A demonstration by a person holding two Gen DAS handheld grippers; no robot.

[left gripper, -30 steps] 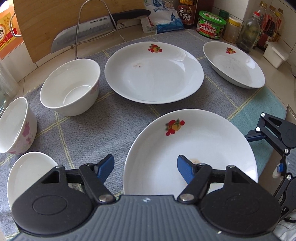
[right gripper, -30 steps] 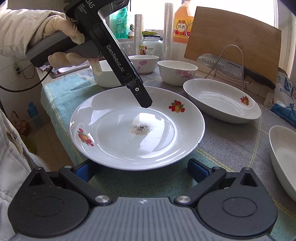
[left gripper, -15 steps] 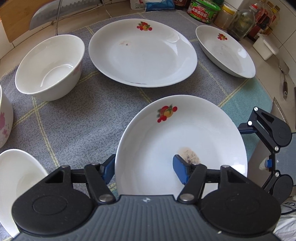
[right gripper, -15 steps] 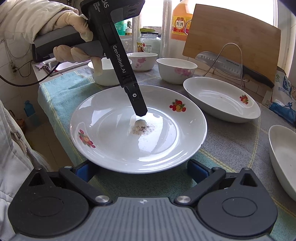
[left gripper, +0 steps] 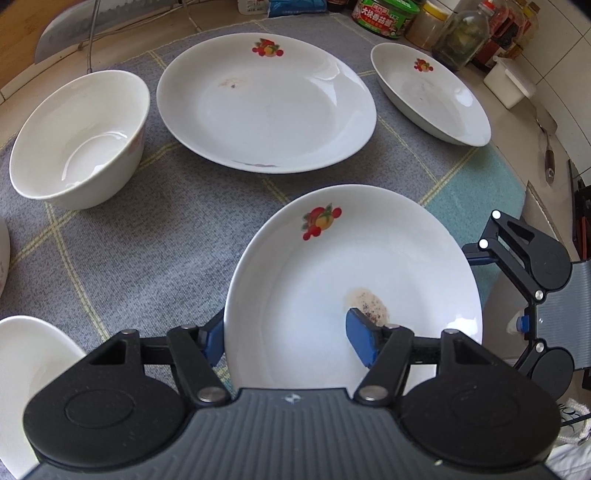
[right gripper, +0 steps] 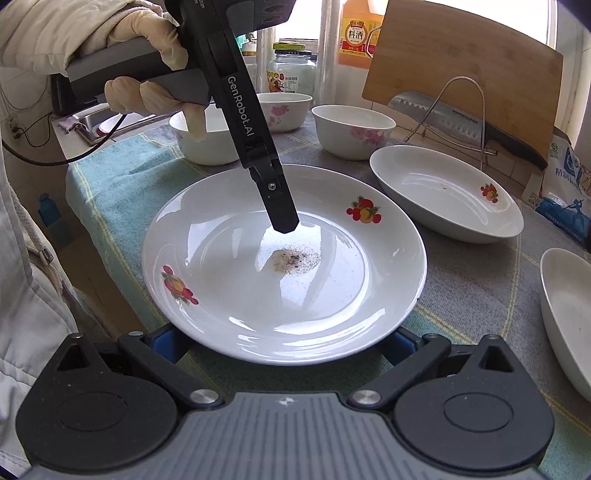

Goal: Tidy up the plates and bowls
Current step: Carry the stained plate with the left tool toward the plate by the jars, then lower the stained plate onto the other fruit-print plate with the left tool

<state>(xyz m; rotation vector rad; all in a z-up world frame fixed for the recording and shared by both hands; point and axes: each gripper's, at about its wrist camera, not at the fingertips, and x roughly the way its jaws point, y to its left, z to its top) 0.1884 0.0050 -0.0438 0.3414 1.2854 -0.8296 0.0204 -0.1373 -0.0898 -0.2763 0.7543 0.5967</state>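
Observation:
A white plate with fruit prints and a speckled stain (left gripper: 354,266) (right gripper: 284,266) lies at the near table edge. My left gripper (left gripper: 284,338) is open, straddling its left rim: one blue finger outside the rim, the other over the stain. It shows from the side in the right wrist view (right gripper: 282,216). My right gripper (right gripper: 280,345) is open, its fingers on either side of the plate's near edge; it also shows in the left wrist view (left gripper: 524,258). A second plate (left gripper: 266,103) lies behind, a deep dish (left gripper: 432,92) to its right.
A white bowl (left gripper: 77,140) stands at left, two more bowls (right gripper: 284,110) (right gripper: 207,136) further left. A checked cloth (left gripper: 147,229) covers the counter. A cutting board (right gripper: 461,62), knife on a wire rack (right gripper: 461,114) and jars (left gripper: 461,33) line the back.
My left gripper has come down and forward over the stained plate, so its fingers now straddle the rim. The right gripper has edged closer to the plate's near edge.

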